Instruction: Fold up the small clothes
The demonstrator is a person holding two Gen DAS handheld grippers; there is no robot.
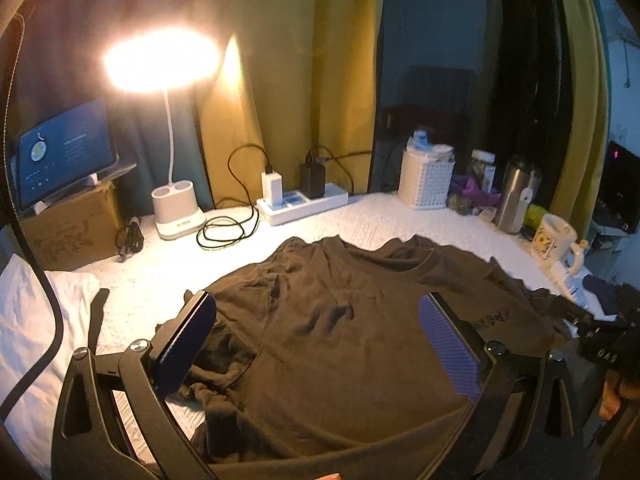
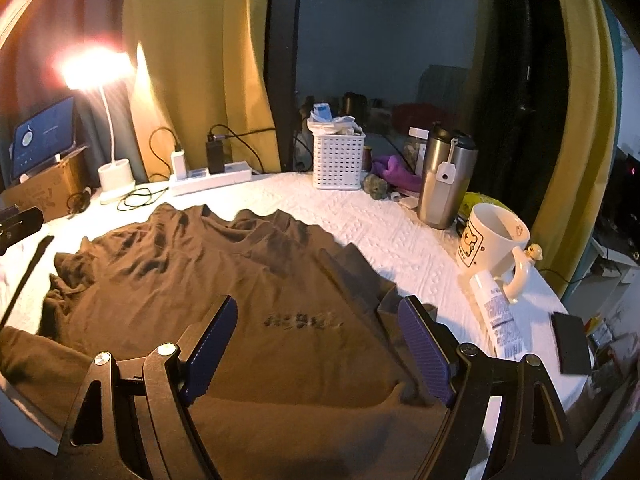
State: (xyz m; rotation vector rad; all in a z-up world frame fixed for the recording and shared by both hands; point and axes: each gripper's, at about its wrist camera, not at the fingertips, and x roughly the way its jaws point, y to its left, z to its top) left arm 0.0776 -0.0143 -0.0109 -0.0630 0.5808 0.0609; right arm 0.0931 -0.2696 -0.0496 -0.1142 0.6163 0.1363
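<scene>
A dark brown T-shirt (image 1: pixel 340 332) lies spread and wrinkled on the white quilted table cover (image 1: pixel 360 220), neck towards the far side. My left gripper (image 1: pixel 320 308) is open above its middle, blue pads wide apart, nothing between them. In the right wrist view the same shirt (image 2: pixel 200 280) shows a small dark print on the chest. My right gripper (image 2: pixel 316 312) is open over the shirt's right part, near its right sleeve, and holds nothing. Whether the fingers touch the cloth I cannot tell.
At the back stand a lit desk lamp (image 1: pixel 176 216), a tablet on a cardboard box (image 1: pixel 64 152), a power strip with chargers and cables (image 1: pixel 300 200), a white basket (image 2: pixel 338 160), a steel tumbler (image 2: pixel 440 184) and a mug (image 2: pixel 492 240). A tube (image 2: pixel 500 320) and a dark phone (image 2: pixel 570 344) lie at the right edge. White cloth (image 1: pixel 24 320) lies left.
</scene>
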